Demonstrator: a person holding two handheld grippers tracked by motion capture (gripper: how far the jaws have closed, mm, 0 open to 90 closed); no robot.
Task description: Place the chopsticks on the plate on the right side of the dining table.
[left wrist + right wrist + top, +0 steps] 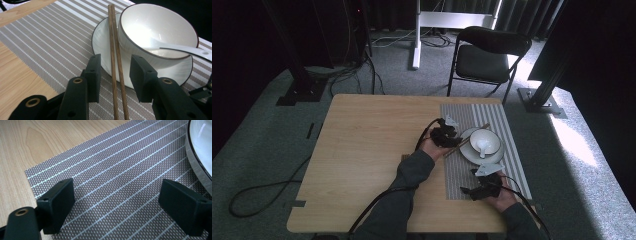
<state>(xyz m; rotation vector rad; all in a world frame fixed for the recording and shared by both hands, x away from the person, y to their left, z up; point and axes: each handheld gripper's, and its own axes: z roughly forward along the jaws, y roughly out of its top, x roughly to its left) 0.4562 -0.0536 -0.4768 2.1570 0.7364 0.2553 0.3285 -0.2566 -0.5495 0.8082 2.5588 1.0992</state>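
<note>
Striped placemat [45, 37] bears two slim brown chopsticks [115, 50].

Left gripper [452, 138]: forearm reaching diagonally up-right across high view, jaws parted, pads clear of anything between them. Right gripper [466, 190]: held low near bottom edge of high view, pointing left, jaws spread wide, nothing gripped.

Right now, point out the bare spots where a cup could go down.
The whole wooden table left of the striped placemat is free. So is the placemat's far strip beyond the plate. It is crowded around the plate: bowl with spoon, chopsticks on its rim, the left hand-held gripper beside it.
</note>
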